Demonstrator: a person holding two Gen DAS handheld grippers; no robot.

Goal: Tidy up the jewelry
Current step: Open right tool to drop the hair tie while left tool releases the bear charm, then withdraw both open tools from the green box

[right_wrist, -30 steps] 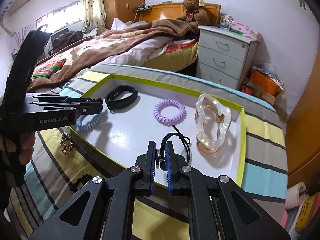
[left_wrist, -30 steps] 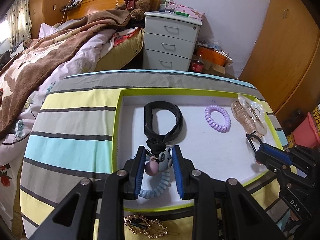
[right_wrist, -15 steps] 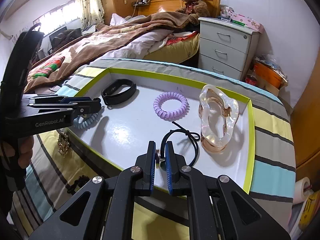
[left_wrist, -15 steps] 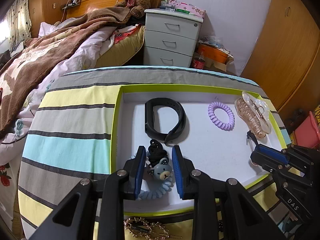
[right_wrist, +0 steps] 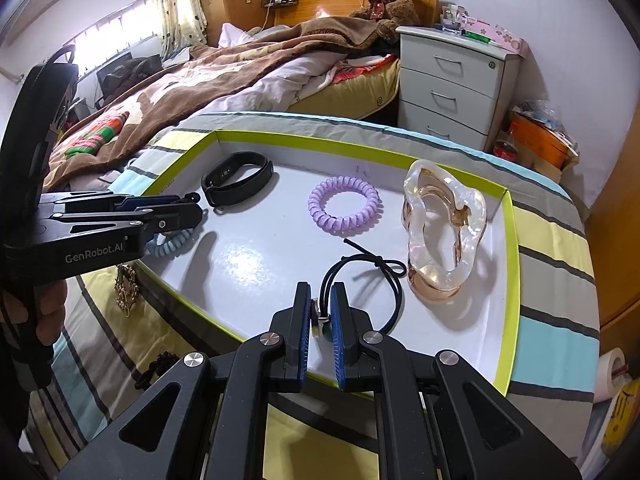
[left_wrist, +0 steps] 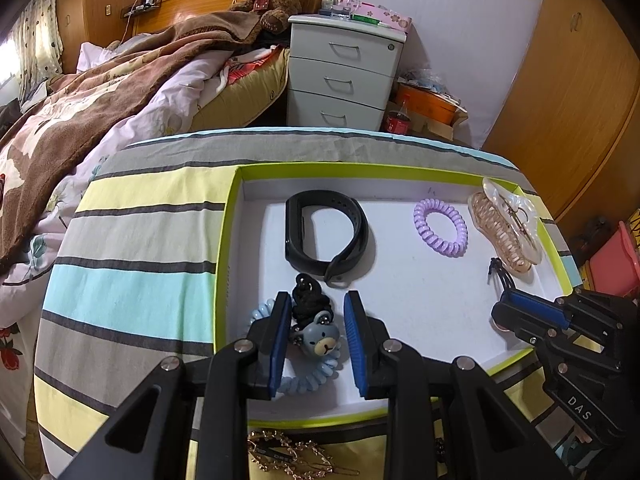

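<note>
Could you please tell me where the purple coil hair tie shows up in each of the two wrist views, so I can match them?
Left wrist view: the purple coil hair tie lies right of centre on the tray floor, between the black wristband and the clear claw clip.
Right wrist view: it lies at centre, in the same row.
Shared landmark: the tray's green rim behind it.

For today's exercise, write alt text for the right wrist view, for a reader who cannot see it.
The right gripper is shut on the charm of a black hair tie lying in a white tray with a lime rim. In the tray also lie a clear hair claw, a purple coil hair tie and a black wristband; the left gripper reaches in from the left.
</note>
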